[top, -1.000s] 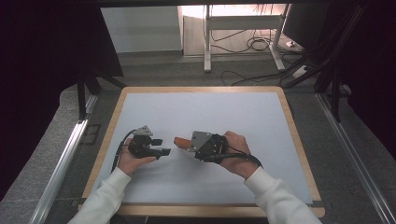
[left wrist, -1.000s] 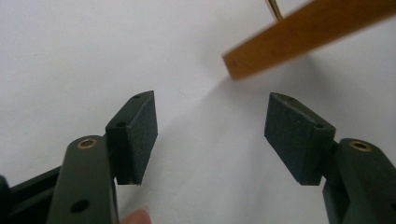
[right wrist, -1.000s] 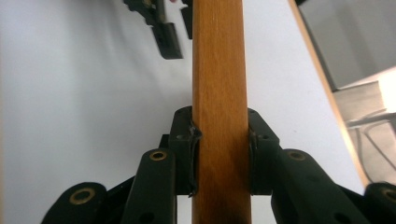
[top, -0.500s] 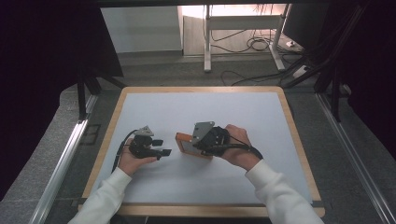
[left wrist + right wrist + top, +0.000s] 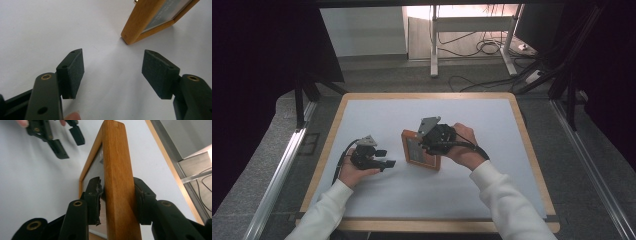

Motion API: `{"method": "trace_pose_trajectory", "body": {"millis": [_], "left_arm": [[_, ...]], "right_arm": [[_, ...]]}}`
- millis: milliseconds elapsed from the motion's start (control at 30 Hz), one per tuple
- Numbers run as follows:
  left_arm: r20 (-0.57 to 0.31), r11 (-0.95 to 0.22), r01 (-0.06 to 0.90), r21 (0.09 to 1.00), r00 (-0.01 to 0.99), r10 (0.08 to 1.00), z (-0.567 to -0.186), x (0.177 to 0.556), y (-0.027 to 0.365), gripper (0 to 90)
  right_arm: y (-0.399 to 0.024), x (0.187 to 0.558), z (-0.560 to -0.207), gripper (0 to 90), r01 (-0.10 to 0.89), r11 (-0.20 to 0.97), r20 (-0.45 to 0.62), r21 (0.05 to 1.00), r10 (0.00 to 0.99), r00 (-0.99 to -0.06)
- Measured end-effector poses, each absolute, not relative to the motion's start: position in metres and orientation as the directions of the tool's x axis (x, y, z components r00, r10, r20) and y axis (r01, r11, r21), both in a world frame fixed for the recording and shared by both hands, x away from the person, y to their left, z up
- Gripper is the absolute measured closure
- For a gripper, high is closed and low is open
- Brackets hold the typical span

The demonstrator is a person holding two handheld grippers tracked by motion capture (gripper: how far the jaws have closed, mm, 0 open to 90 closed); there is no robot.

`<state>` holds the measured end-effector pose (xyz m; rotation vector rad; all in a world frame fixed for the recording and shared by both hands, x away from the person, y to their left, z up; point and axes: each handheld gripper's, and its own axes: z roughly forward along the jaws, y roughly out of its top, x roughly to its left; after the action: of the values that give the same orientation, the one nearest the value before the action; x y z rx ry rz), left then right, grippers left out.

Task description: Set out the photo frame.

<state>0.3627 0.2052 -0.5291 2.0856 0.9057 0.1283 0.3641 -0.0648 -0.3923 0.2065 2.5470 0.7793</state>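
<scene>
A wooden picture frame [image 5: 416,151] with a glass front stands tilted on its lower edge near the middle of the white table. My right gripper [image 5: 426,144] is shut on the frame's right side rail. In the right gripper view the rail [image 5: 116,165] sits between the two pads, and the right gripper [image 5: 117,195] clamps it front and back. My left gripper [image 5: 385,158] lies low on the table to the left of the frame, open and holding nothing. In the left gripper view the left gripper [image 5: 113,72] has its jaws wide apart, with a corner of the frame [image 5: 147,22] just beyond them.
The table has a white top and a light wooden rim [image 5: 524,135]. Grey floor and metal rails [image 5: 277,170] run along both sides. Cables and desk legs [image 5: 434,45] lie on the floor beyond the far edge. The left gripper [image 5: 58,142] shows at the top left of the right gripper view.
The right gripper has lifted and tipped the frame from lying low to standing tilted, moving slightly away from the person. The left gripper has hardly moved.
</scene>
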Motion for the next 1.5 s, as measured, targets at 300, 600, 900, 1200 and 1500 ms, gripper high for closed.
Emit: {"method": "trace_pose_trajectory", "body": {"millis": [300,600,900,1200,1500], "left_arm": [[-0.217,-0.391,0.558,0.732,0.735,0.642,-0.530,0.363,0.204,34.1],[-0.216,-0.397,0.555,0.731,0.741,0.636,-0.530,0.363,0.202,33.9],[-0.206,-0.404,0.547,0.733,0.745,0.635,-0.530,0.363,0.202,33.7],[-0.199,-0.401,0.544,0.737,0.742,0.641,-0.529,0.363,0.201,33.9],[-0.182,-0.380,0.550,0.744,0.713,0.677,-0.527,0.364,0.198,36.1]], "right_arm": [[-0.067,0.382,-0.398,51.4,0.054,0.818,-0.394,0.572,0.333,-0.857],[-0.075,0.406,-0.403,44.6,0.125,0.789,-0.355,0.602,0.404,-0.843],[-0.076,0.425,-0.408,40.9,0.170,0.772,-0.311,0.613,0.434,-0.846],[-0.085,0.409,-0.398,31.8,0.159,0.734,-0.325,0.660,0.470,-0.821],[-0.130,0.382,-0.392,26.1,0.211,0.602,-0.228,0.771,0.569,-0.790]]}}
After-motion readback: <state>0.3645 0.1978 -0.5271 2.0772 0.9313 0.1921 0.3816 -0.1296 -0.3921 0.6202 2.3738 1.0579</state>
